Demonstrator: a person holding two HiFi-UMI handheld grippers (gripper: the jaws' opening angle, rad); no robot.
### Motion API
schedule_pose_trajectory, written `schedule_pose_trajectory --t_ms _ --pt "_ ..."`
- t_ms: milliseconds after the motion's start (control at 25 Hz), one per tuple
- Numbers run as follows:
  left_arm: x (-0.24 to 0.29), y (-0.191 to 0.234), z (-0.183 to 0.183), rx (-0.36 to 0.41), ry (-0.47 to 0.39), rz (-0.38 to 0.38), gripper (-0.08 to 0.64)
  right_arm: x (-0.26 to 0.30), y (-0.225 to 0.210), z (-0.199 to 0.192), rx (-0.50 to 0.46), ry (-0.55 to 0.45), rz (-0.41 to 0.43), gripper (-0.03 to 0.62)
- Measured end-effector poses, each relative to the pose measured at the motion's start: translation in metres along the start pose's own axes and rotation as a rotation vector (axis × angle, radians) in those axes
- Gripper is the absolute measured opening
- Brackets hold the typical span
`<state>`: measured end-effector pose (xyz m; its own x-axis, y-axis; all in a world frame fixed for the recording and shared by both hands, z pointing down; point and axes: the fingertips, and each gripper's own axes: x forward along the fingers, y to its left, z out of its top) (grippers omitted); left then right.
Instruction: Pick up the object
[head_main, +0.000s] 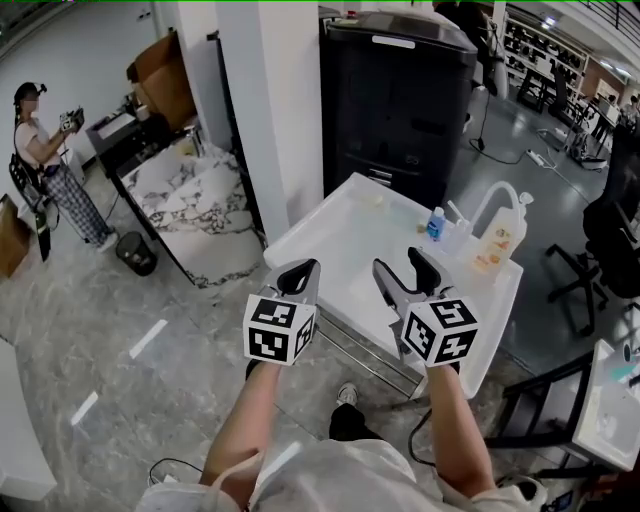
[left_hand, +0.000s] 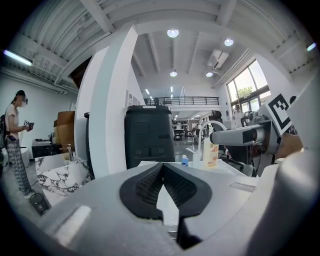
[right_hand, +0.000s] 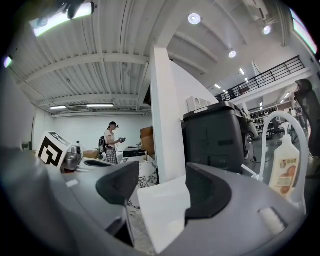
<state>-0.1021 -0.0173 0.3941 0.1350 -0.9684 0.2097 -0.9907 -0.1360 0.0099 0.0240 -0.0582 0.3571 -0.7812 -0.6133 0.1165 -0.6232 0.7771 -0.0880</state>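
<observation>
A person (head_main: 45, 165) stands at ten o'clock. The left gripper (head_main: 305, 268) hovers over the table's (head_main: 330, 235) near edge, its pads pressed together on nothing. The right gripper (head_main: 398, 262) beside it is spread wide and empty. A blue bottle (head_main: 435, 223) stands at its one o'clock and an orange bottle (head_main: 497, 243) at two o'clock, neither touched.

Head camera is looking steeply down — left tool (head_main: 304, 266) and right tool (head_main: 398, 262) cameras are facing level, sharing the black cabinet (head_main: 400, 100).
</observation>
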Motion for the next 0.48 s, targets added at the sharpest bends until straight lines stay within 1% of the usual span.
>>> schedule_pose_trajectory --t_ms 280,480 --pt "0.068 0.016 0.011 0.007 0.002 -0.034 0.006 0.044 -0.048 0.007 0.001 0.002 -0.036 0.284" --pt "0.118 0.021 0.019 0.002 0.009 -0.07 0.006 0.072 -0.088 0.014 0.008 0.007 -0.078 0.284"
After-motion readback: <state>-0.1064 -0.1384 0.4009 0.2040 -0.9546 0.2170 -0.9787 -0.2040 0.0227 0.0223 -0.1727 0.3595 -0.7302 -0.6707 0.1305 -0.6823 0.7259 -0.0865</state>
